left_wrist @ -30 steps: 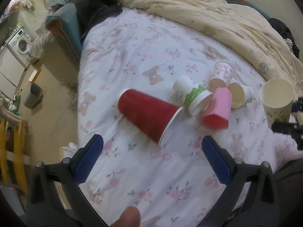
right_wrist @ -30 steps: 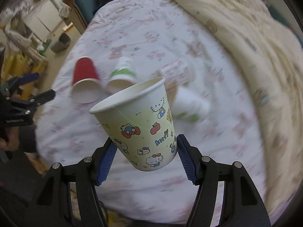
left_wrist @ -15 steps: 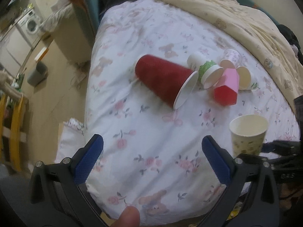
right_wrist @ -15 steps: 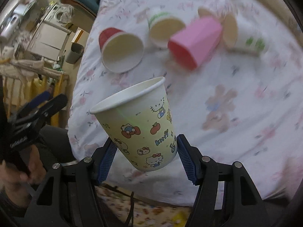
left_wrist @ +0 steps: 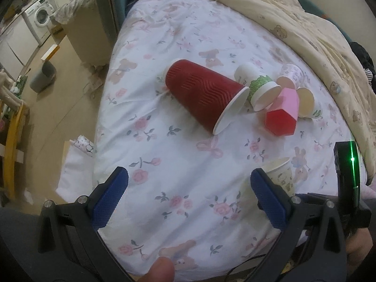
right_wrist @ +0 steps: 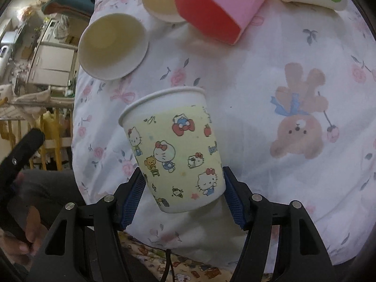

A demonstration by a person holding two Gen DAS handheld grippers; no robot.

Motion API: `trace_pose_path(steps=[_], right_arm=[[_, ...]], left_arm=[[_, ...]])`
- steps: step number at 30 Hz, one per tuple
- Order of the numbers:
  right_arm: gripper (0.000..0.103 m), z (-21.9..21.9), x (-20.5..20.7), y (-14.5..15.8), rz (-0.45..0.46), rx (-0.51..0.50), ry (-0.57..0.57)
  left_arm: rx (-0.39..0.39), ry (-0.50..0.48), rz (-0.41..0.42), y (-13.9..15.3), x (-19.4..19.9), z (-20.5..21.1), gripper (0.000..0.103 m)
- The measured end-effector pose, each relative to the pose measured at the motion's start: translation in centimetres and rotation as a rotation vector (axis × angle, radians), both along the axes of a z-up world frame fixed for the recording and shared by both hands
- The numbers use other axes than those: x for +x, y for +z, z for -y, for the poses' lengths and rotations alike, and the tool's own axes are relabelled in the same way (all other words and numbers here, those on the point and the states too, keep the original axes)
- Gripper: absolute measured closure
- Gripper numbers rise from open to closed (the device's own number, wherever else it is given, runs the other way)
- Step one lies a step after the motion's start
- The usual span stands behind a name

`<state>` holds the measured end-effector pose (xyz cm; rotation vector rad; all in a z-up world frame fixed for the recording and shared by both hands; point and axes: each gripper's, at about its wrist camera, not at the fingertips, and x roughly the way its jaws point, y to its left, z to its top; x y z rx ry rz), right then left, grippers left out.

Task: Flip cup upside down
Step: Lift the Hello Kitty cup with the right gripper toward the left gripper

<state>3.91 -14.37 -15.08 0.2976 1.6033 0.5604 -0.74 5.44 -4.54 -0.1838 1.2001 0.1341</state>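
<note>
My right gripper (right_wrist: 184, 198) is shut on a yellow Hello Kitty paper cup (right_wrist: 175, 150), holding it by its lower part, rim pointing away from the camera, over the near part of the bed. The cup also shows in the left wrist view (left_wrist: 280, 176), partly behind my left fingertip. My left gripper (left_wrist: 188, 198) is open and empty above the bed's near edge.
A red ribbed cup (left_wrist: 203, 94), a green-banded white cup (left_wrist: 258, 89), a pink cup (left_wrist: 283, 112) and two more paper cups lie on their sides on the floral bedsheet (left_wrist: 178, 155). A cream blanket (left_wrist: 293, 18) lies at the far right. The floor drops off left.
My right gripper carried the cup down and toward the near edge of the bed, tilting it. My left gripper drew back toward the bed's near edge, still open.
</note>
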Motion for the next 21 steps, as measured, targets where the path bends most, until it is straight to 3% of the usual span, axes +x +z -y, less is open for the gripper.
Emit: trace_pose_path(steps=[3,10,11,21], right_arm=[[0.015,-0.4,0.0,0.3,0.019,0.011,0.013],[0.006,-0.8,-0.3,1.2,0.069,-0.026,0.052],[0.000,-0.8,-0.5,1.5,0.079,-0.037,0.062],[0.000,2.8,-1.8,6.0,0.162,-0.115,0.073]], left_arm=[[-0.001,-0.009,0.006,0.2,0.0,0.4,0.000],[0.004,-0.012,0.029,0.7,0.0,0.6,0.000],[0.006,-0.009,0.030,0.7,0.0,0.6,0.000],[-0.010,-0.005,0.054,1.4,-0.3,0.6,0.000]])
